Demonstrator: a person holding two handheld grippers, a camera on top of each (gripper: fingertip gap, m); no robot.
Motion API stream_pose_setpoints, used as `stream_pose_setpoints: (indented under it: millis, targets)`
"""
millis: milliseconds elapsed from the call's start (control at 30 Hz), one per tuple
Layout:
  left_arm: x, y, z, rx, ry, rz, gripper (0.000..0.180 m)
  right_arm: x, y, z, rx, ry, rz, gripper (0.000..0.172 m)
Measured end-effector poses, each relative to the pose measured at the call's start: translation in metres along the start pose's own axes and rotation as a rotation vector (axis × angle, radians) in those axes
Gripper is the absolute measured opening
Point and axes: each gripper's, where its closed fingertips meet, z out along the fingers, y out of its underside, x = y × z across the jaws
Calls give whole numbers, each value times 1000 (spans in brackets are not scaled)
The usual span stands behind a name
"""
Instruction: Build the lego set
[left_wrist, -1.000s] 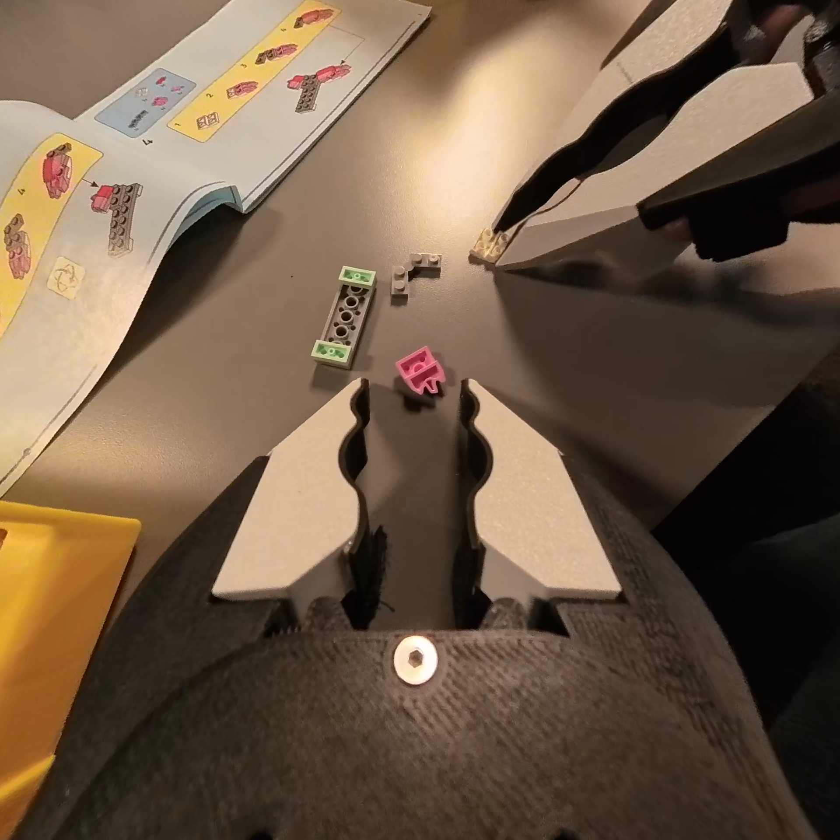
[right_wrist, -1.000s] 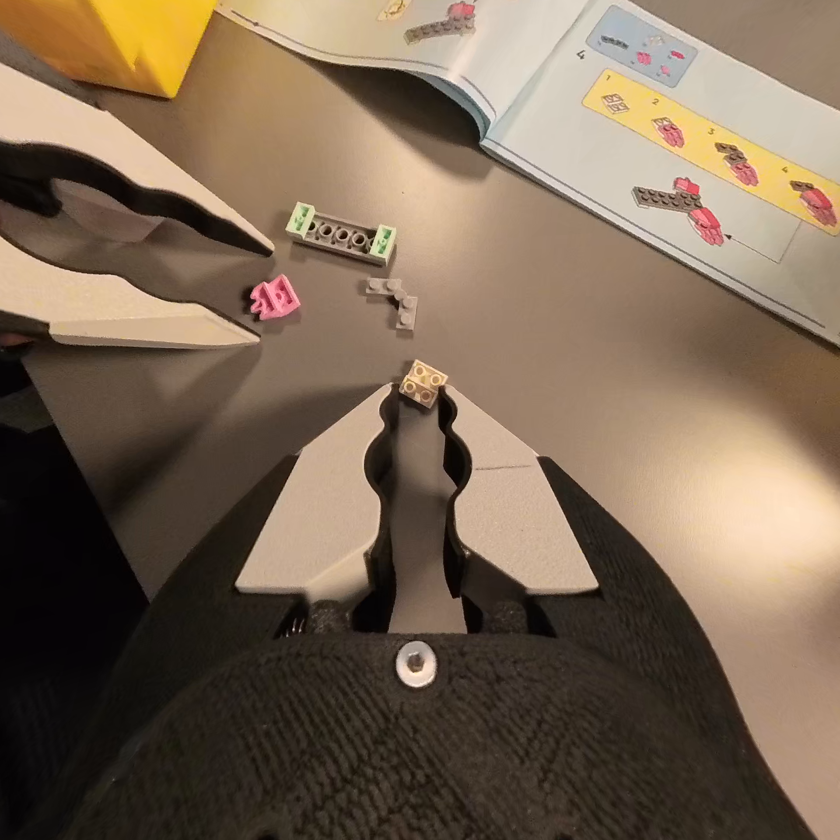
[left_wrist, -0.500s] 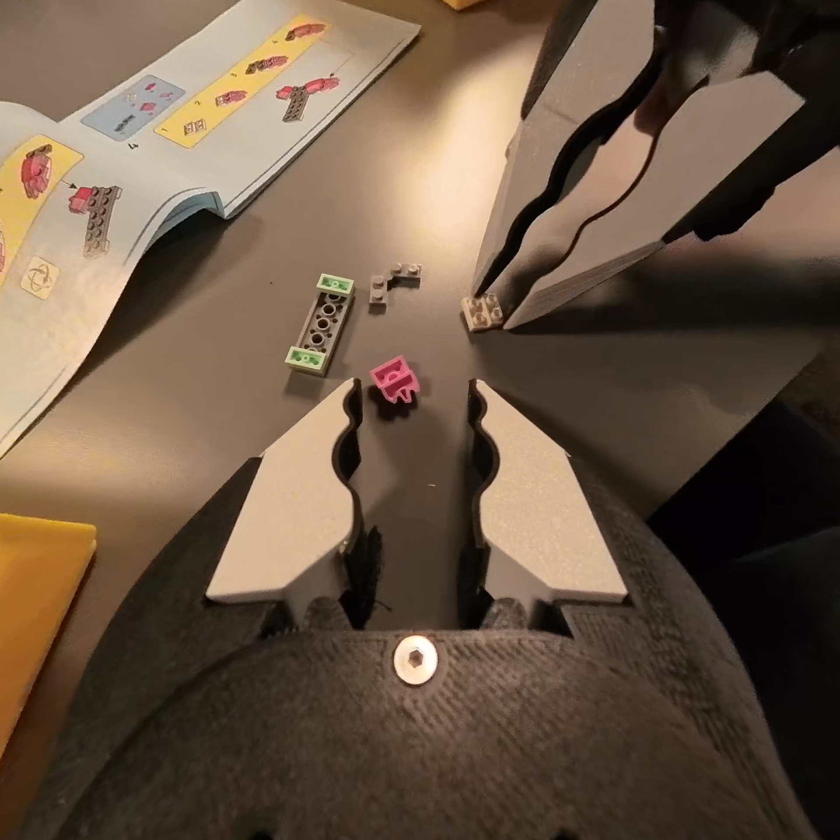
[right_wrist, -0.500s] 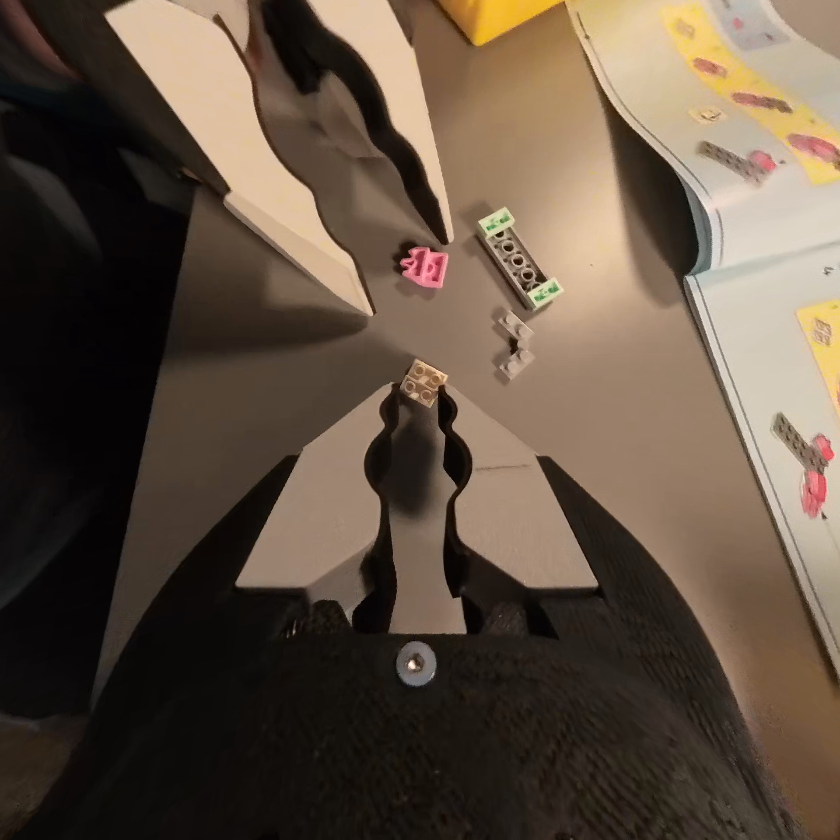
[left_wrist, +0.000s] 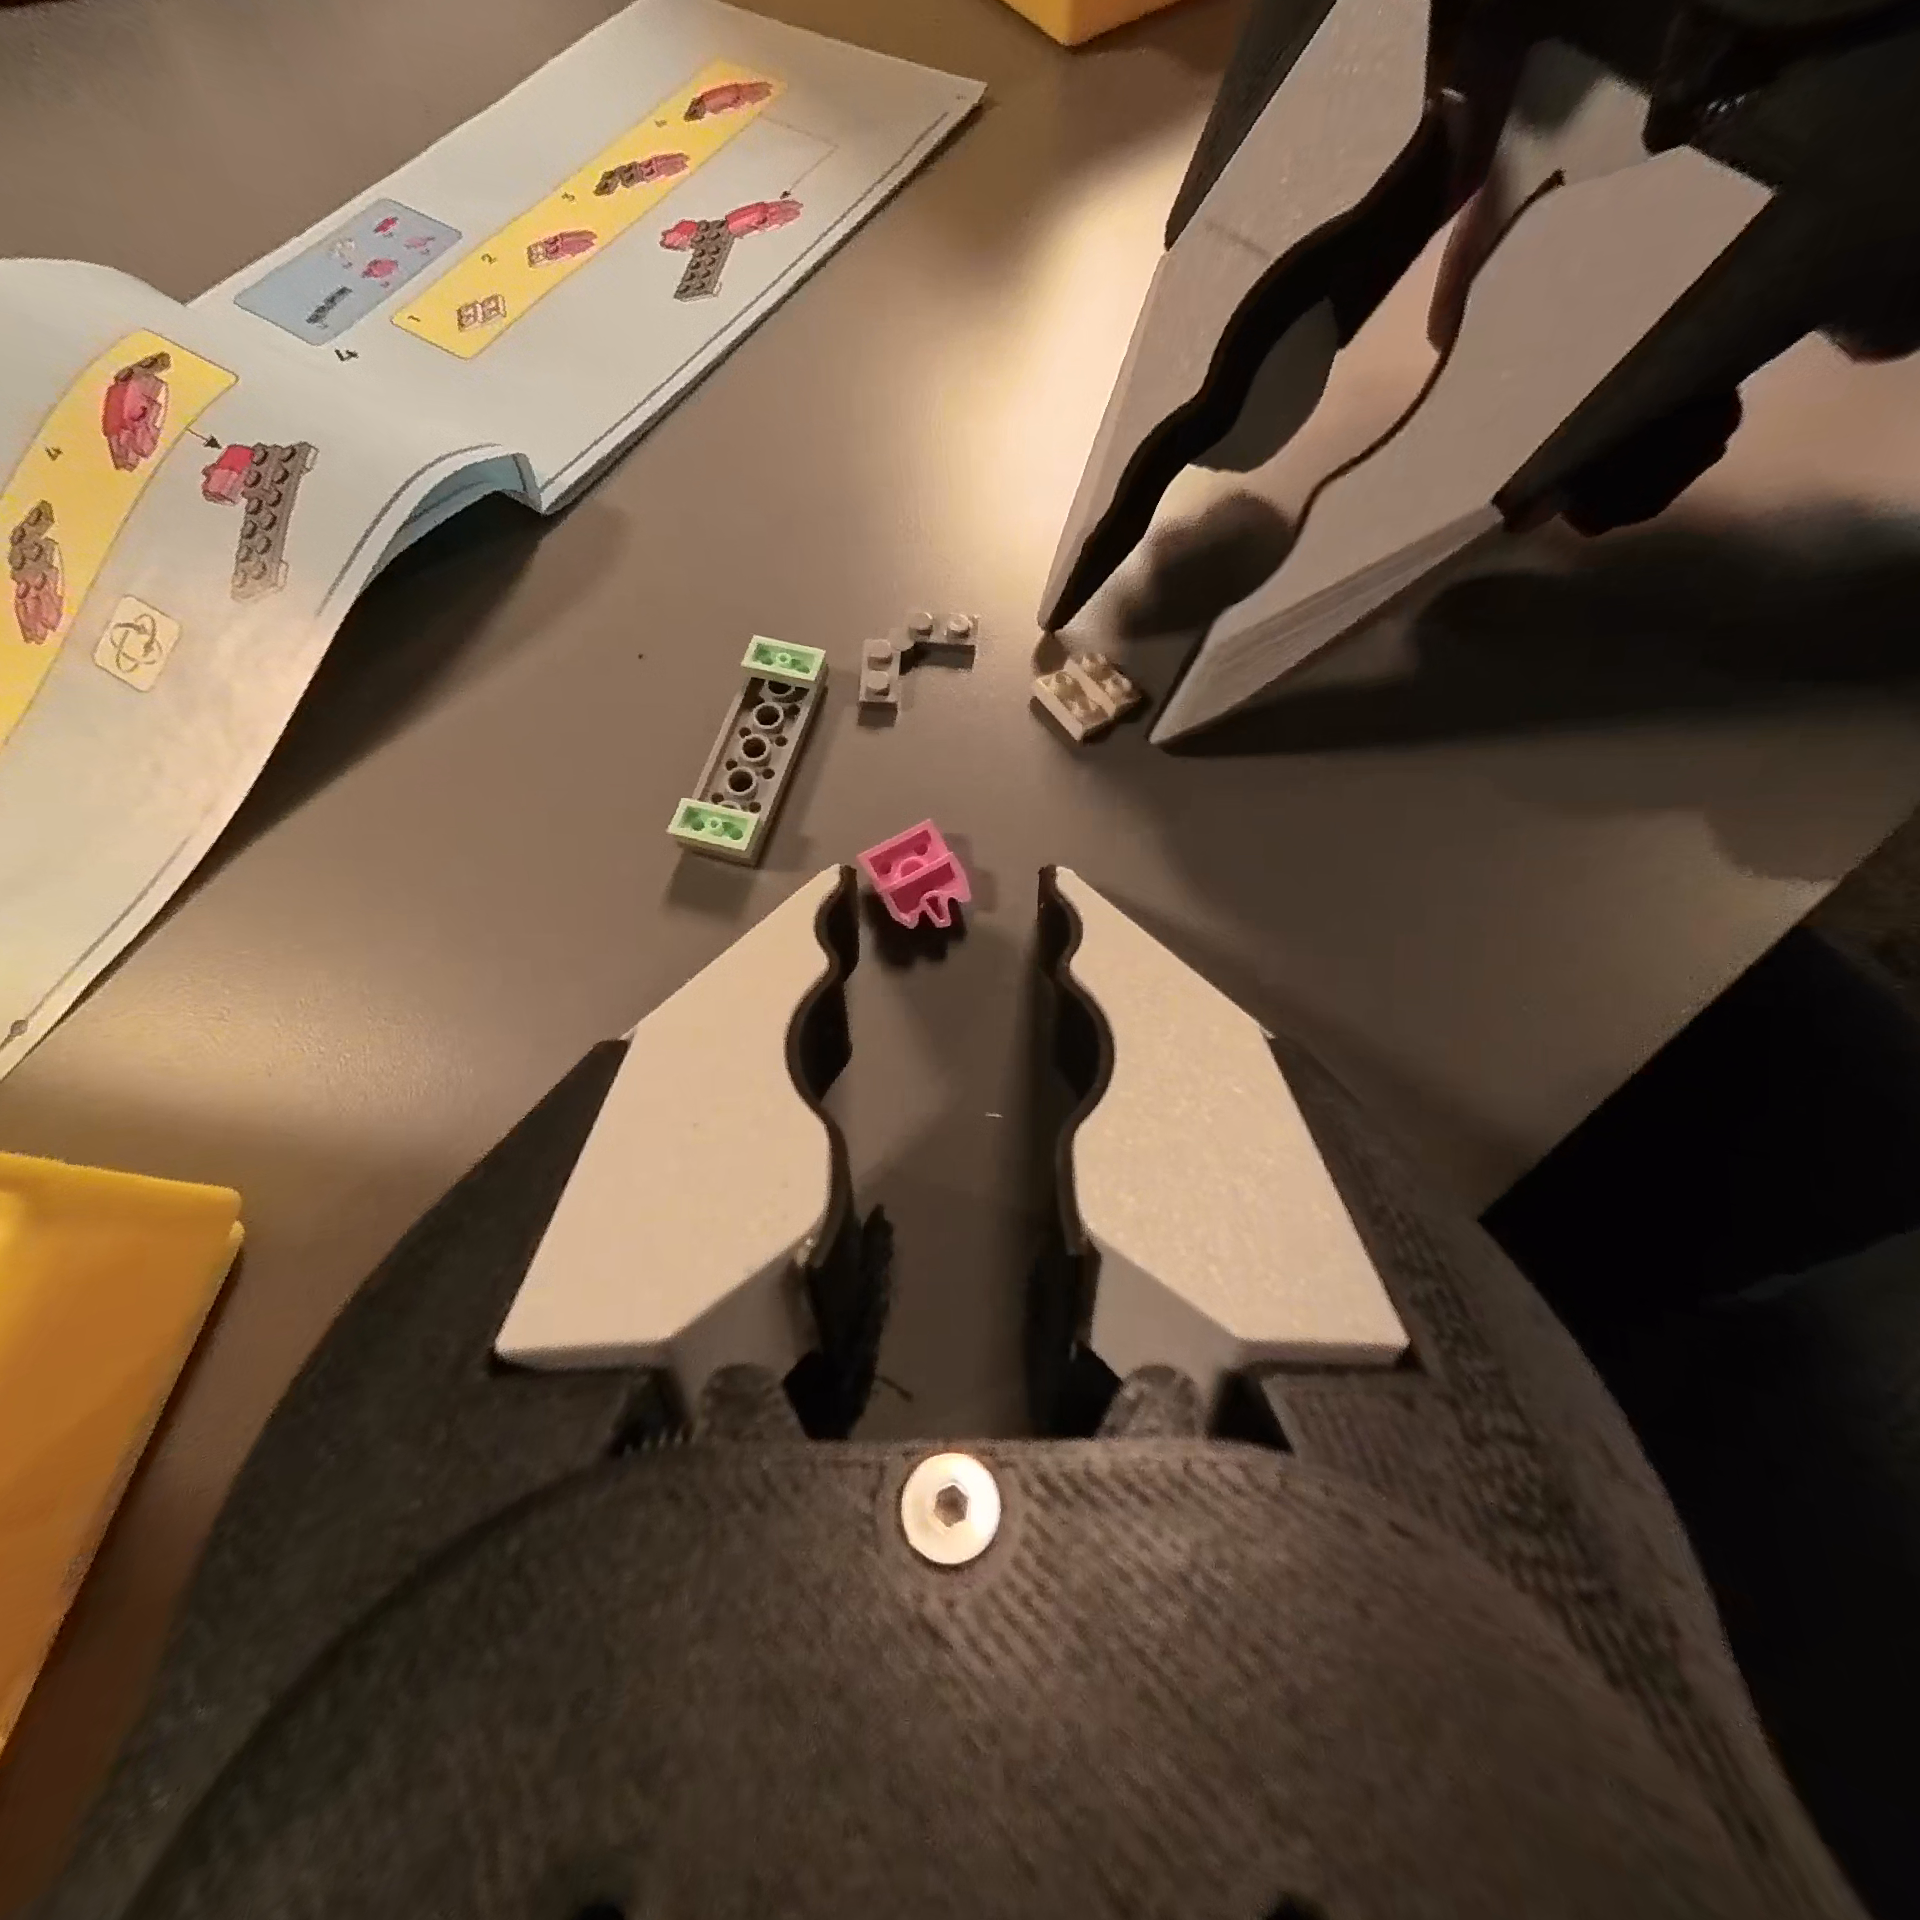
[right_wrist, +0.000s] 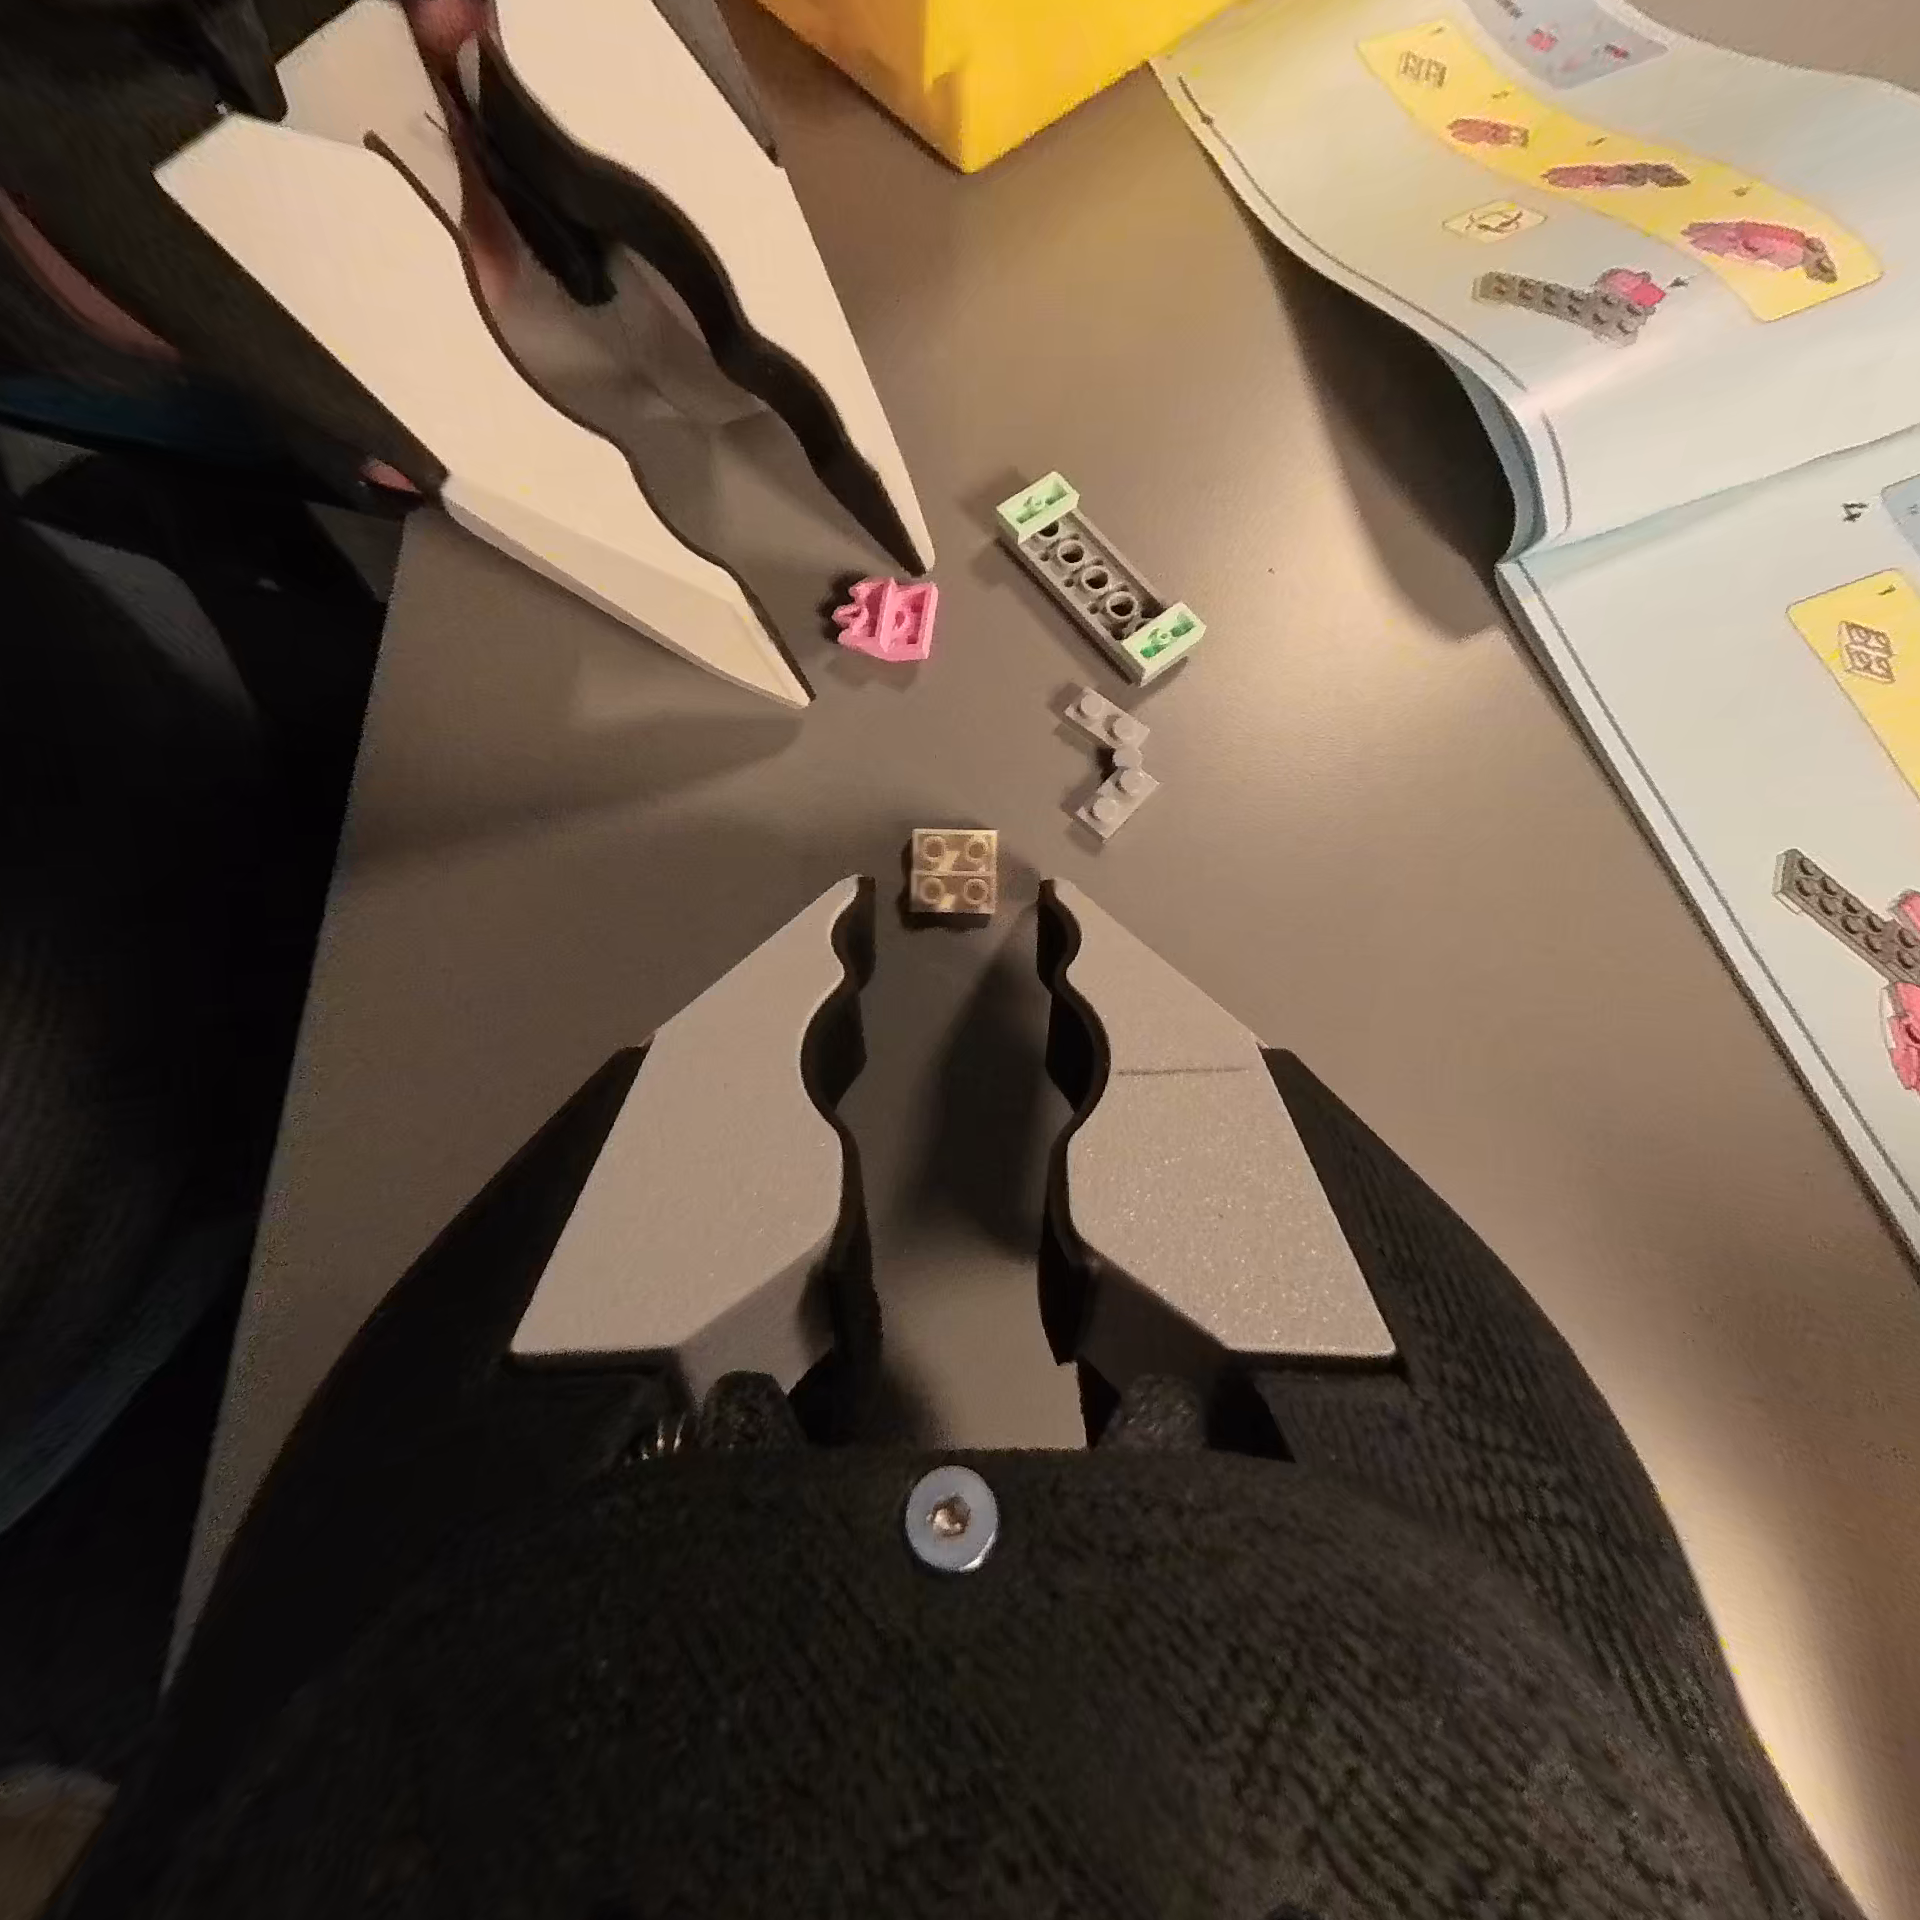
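A small pink brick (left_wrist: 914, 881) lies, seemingly tilted, between the left gripper's (left_wrist: 940, 894) parted, untouching fingertips. The right gripper (right_wrist: 951, 902) hangs open around a tan square plate (right_wrist: 954, 875).

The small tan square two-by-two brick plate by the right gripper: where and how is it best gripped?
Probably across two opposite flat side edges of the small tan square two-by-two brick plate, coming down from above. It lies flat on the dark grey table, so only its thin sides offer faces. The open right gripper already straddles it, untouching.

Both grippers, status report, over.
Left gripper open, pink brick loose between tips. Right gripper open, tan plate free on table. Nothing held.
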Motion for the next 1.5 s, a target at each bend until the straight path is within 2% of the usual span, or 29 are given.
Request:
stream_pose_setpoints:
  millis: [300,600,767,833,933,1000,1167,1300,1400,1500]
  targets:
    - [0,1,2,-14,9,-12,31,4,-1,0,33,-20,7,14]
    - [1,2,0,-20,12,15,16,-1,-1,0,53,-35,-32,13]
    - [3,1,0,-23,15,74,15,-7,0,0,54,-66,-51,15]
    - [4,-1,-1,-5,8,122,15,-6,-2,-3,74,-73,-28,26]
    - [6,-18,-9,107,-25,259,15,-2,-22,-13,219,-102,97,21]
    - [6,-27,-13,164,-71,374,15,-7,-36,-18,307,-195,207,19]
    - [14,-37,-12,218,-148,674,15,-20,-46,-15,340,-311,287,14]
    - [21,-40,-13,245,-204,870,14,-17,-47,-19,367,-334,332,11]
    - [28,-41,-13,265,-187,907,15,-20,-46,-18,352,-330,298,3]
    - [33,-43,-16,310,-89,808,16,-23,-47,-23,378,-304,190,2]
